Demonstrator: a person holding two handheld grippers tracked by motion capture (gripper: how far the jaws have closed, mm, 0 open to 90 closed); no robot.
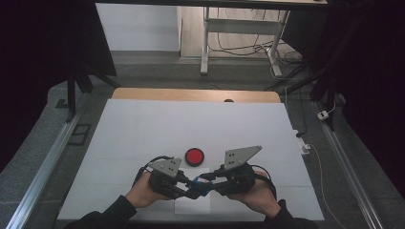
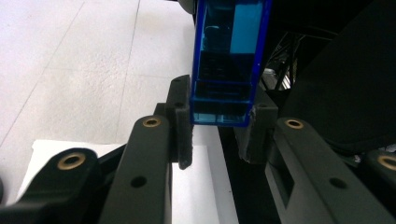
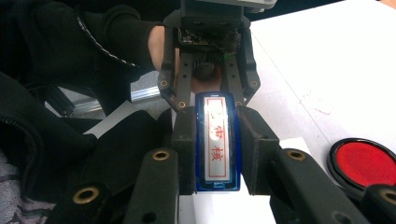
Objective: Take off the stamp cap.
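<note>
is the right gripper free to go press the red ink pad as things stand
Probably not yet. The right gripper is shut on the blue stamp, whose other end the left gripper also clamps. The red ink pad sits close with bare table between, so letting go would free the way.

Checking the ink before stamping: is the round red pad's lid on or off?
Off: the round red ink pad shows bare red inside its black rim; no lid visible.

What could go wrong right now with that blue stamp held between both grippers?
Both the left gripper and the right gripper clamp the blue stamp above the white sheet. If they pull unevenly, the smooth plastic case might slip from one grip. Pulled apart suddenly, a freed hand could knock the red ink pad close behind.
</note>
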